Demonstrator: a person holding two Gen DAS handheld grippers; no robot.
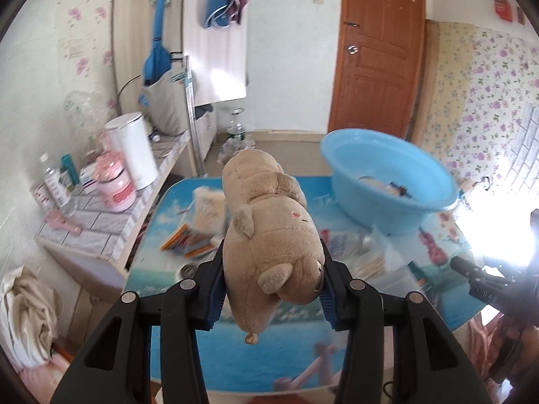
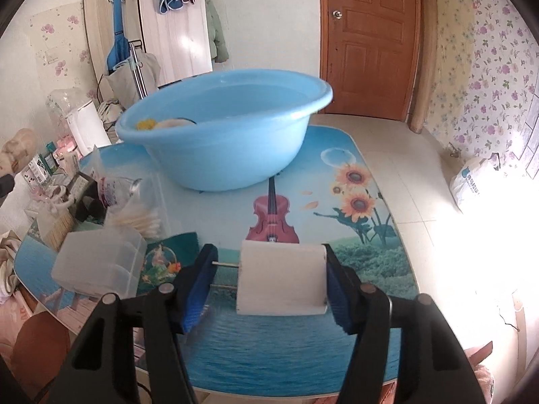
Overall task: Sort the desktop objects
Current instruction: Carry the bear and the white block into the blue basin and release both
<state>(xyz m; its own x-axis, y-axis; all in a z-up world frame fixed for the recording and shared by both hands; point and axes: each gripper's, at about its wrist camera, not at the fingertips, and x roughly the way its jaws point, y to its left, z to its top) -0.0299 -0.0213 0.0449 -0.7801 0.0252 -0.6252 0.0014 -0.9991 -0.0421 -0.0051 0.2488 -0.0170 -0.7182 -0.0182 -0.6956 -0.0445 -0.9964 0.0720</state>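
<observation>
My left gripper [image 1: 271,291] is shut on a tan plush bear [image 1: 266,225] and holds it above the printed table [image 1: 269,363], left of the blue basin [image 1: 387,181]. My right gripper [image 2: 269,281] is shut on a white block [image 2: 281,277] with two thin metal pins, the block resting against the right pad, low over the table's front. The blue basin [image 2: 229,128] stands ahead of it at the table's far side and holds several small items.
A clear plastic box [image 2: 101,262], cotton swabs [image 2: 141,219], a crumpled bag [image 2: 114,188] and a brush lie at the table's left. Orange-edged cards [image 1: 188,239] lie further left. A tiled side counter [image 1: 101,215] holds jars and bottles. A wooden door [image 2: 367,40] is behind.
</observation>
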